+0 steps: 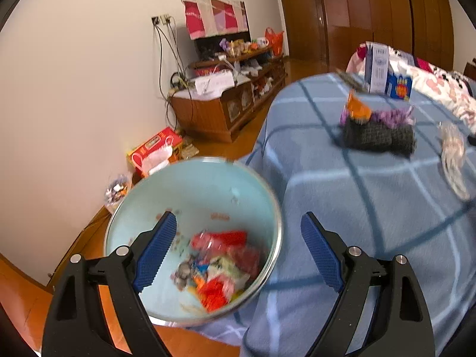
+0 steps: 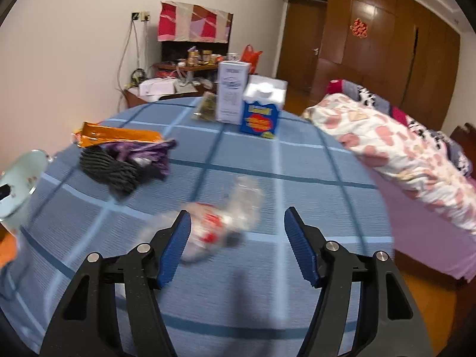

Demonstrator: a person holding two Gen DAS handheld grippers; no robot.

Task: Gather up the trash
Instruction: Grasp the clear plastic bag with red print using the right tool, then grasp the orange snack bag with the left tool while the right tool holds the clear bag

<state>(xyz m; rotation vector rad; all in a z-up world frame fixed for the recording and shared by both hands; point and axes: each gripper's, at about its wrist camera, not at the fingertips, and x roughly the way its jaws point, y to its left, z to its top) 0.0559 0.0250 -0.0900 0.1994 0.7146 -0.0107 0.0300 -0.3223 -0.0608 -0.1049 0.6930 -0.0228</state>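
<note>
A light-blue bin (image 1: 190,196) with a metal rim stands on the floor beside the table, with colourful wrappers (image 1: 220,267) at its bottom. My left gripper (image 1: 238,220) hangs open over the bin's right side, nothing between its fingers. In the right wrist view a crumpled clear plastic wrapper (image 2: 220,223) with red print lies on the blue checked tablecloth (image 2: 297,163). My right gripper (image 2: 237,212) is open around its near end, the left pad close beside it. An orange wrapper (image 2: 119,135) and a purple wrapper (image 2: 142,151) lie with a dark knitted piece (image 2: 110,169) further left.
A white carton (image 2: 232,92) and a blue box (image 2: 260,117) stand at the table's far edge. A bed with a flowered quilt (image 2: 401,148) runs along the right. On the floor by the wall are a red box (image 1: 154,148) and a wooden cabinet (image 1: 214,113).
</note>
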